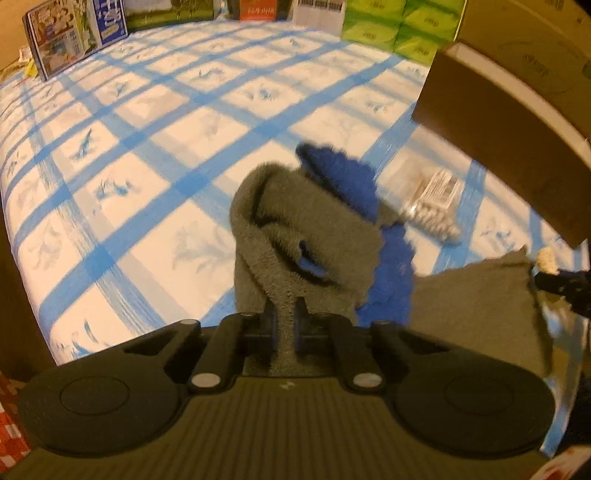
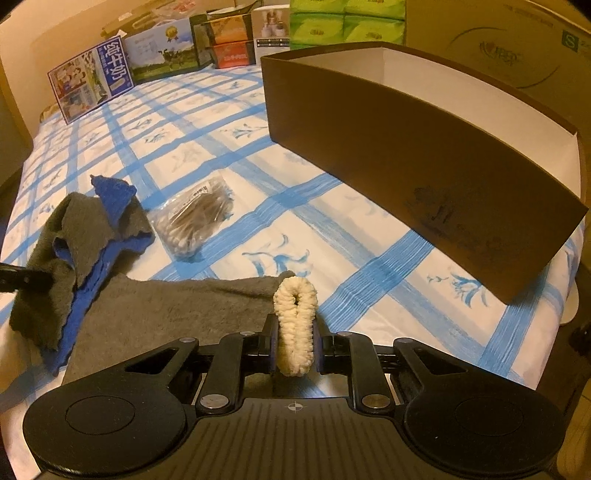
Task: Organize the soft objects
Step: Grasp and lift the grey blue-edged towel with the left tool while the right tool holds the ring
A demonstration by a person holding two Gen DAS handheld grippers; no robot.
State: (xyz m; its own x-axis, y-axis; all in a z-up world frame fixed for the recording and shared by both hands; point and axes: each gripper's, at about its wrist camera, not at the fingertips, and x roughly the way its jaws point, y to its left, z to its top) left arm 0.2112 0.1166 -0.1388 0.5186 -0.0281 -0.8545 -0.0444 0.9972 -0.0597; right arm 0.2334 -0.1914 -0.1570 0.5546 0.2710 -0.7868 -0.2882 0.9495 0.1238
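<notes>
While the left tongs (image 1: 284,314) pinch a fold of the grey-and-blue towel (image 1: 314,221) with jaws nearly together, the towel lies bunched near the front edge of the bed (image 1: 147,147), one part spread flat towards the right; the right tongs (image 2: 294,339) are clamped on a cream fluffy hair tie (image 2: 295,317), jaws a little apart around it, at the towel's flat end; a bag of cotton swabs (image 2: 195,218) lies just beyond the towel; a brown open box (image 2: 406,147) stands towards the bed's right edge; cartons and green tissue packs (image 2: 347,26) line the far edge.
</notes>
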